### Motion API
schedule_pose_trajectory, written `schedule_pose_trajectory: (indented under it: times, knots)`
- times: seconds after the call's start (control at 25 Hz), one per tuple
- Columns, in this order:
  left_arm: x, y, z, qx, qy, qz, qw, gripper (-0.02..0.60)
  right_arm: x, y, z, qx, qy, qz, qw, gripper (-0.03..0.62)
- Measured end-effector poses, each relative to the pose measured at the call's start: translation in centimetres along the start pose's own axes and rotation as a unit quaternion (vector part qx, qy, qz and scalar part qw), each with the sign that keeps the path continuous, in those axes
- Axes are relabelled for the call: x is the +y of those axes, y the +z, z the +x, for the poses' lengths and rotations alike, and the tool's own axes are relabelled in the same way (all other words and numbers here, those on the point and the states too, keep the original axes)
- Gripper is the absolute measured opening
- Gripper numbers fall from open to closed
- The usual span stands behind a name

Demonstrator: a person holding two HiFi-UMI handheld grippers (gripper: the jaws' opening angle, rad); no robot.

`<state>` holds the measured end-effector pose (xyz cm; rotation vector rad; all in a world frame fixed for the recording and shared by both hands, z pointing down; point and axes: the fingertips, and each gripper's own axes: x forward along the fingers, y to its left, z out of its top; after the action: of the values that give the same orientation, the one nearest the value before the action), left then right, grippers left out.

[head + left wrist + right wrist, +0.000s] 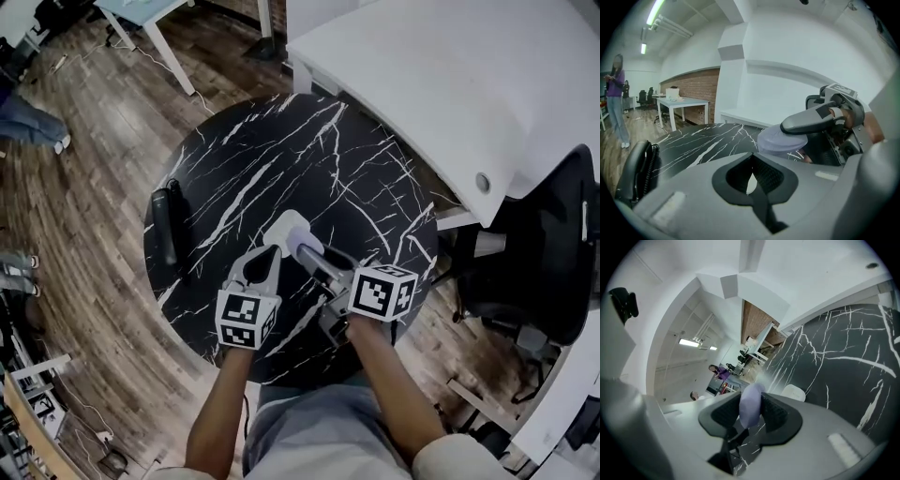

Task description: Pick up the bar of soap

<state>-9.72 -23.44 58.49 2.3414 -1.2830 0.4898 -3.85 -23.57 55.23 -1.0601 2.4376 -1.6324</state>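
The round table (281,150) stands in the middle of the floor. Over its near half, close to the centre, the bar of soap (287,229) sits between the jaws of the right gripper (302,246). The left gripper (264,258) hangs over the table just left of the soap, on the person's side of it. Near the table's left edge a long object (167,223) lies on the top, well apart from both grippers. Behind and to the right of the table runs a curved counter (441,84), reaching over the table's far right rim. Right of the table, beside that counter, stands an office chair (548,253). Beyond the table's far left side stands a desk (141,14). Left of the table, a person's shoes (58,142) rest on the floor.
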Motion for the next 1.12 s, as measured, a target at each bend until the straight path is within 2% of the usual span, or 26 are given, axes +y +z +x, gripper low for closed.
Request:
schedule_pose_trajectory:
  times: [0.12, 0.36, 0.64, 0.92, 1.12]
  knots:
    - [-1.1, 1.3, -1.5, -0.016, 0.004, -0.005, 0.9999, -0.002, 1.7, 0.1, -1.6, 0.005, 0.021, -0.012, 1.000, 0.133]
    - [-4.2, 3.9, -4.4, -0.047, 0.008, -0.011, 0.9988, -0.002, 4.9, 0.2, -4.7, 0.009, 0.072, 0.001, 0.997, 0.133]
    - [-6.1, 7.8, -7.6, -0.089, 0.021, -0.006, 0.9958, -0.002, 8.0, 2.2, -8.1, -0.025, 0.122, 0.038, 0.992, 0.133]
    - [-7.3, 12.1, -9.9, -0.139, 0.027, -0.017, 0.9898, -0.002, 11.0, 4.9, -11.0, -0.054, 0.154, 0.037, 0.986, 0.133]
    - [-8.4, 15.9, -12.1, -0.185, 0.022, -0.023, 0.9822, -0.002, 14.7, 7.1, -13.0, -0.076, 0.199, 0.039, 0.976, 0.133]
